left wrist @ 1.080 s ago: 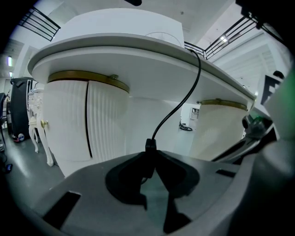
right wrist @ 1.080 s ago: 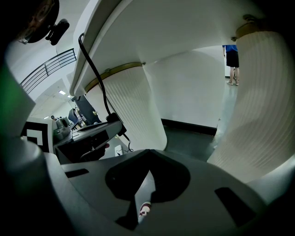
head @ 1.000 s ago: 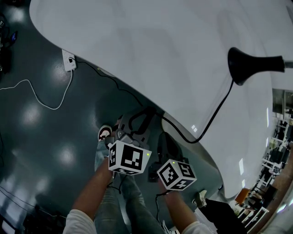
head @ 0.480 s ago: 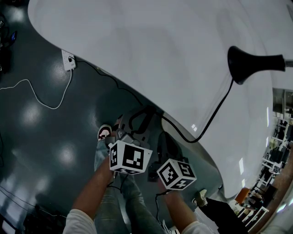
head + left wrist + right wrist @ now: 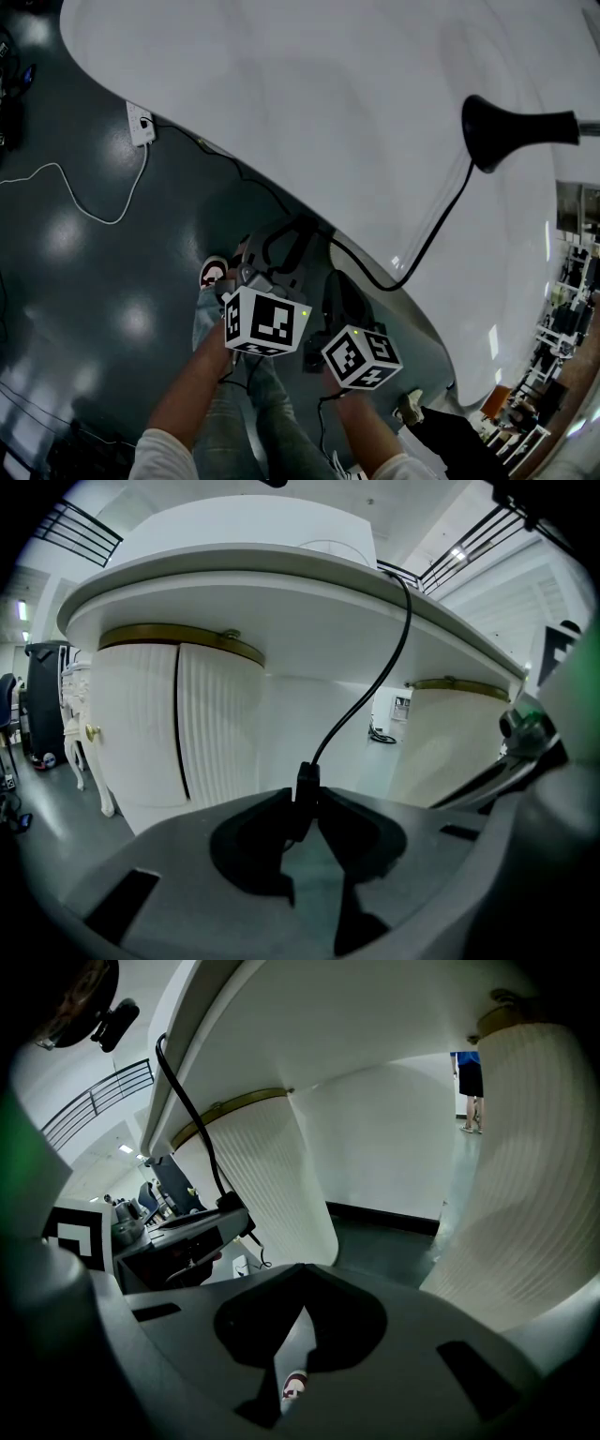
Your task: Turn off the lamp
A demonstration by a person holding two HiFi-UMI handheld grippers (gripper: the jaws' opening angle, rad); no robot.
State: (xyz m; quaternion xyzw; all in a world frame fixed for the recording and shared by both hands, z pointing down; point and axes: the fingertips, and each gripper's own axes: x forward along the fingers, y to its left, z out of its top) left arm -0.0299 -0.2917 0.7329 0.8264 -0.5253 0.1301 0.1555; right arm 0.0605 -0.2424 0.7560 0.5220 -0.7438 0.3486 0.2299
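The lamp's black base (image 5: 497, 131) stands on the white table (image 5: 309, 103) at the right; its shade is out of frame. Its black cord (image 5: 441, 225) runs across the tabletop and drops over the near edge. Below that edge my left gripper (image 5: 292, 246) is shut on the cord's black inline switch (image 5: 302, 794), which stands upright between the two jaw tips, the cord (image 5: 375, 686) rising from it to the table rim. My right gripper (image 5: 339, 292) hangs just right of the left one, under the table edge. In the right gripper view its jaws (image 5: 302, 1305) meet at the tips with nothing between them.
A white socket block (image 5: 141, 123) and a thin white cable (image 5: 94, 202) lie on the dark floor at the left. The person's legs and a shoe (image 5: 215, 274) are below the grippers. White fluted pedestals (image 5: 178, 724) carry the table. Furniture crowds the far right (image 5: 562, 309).
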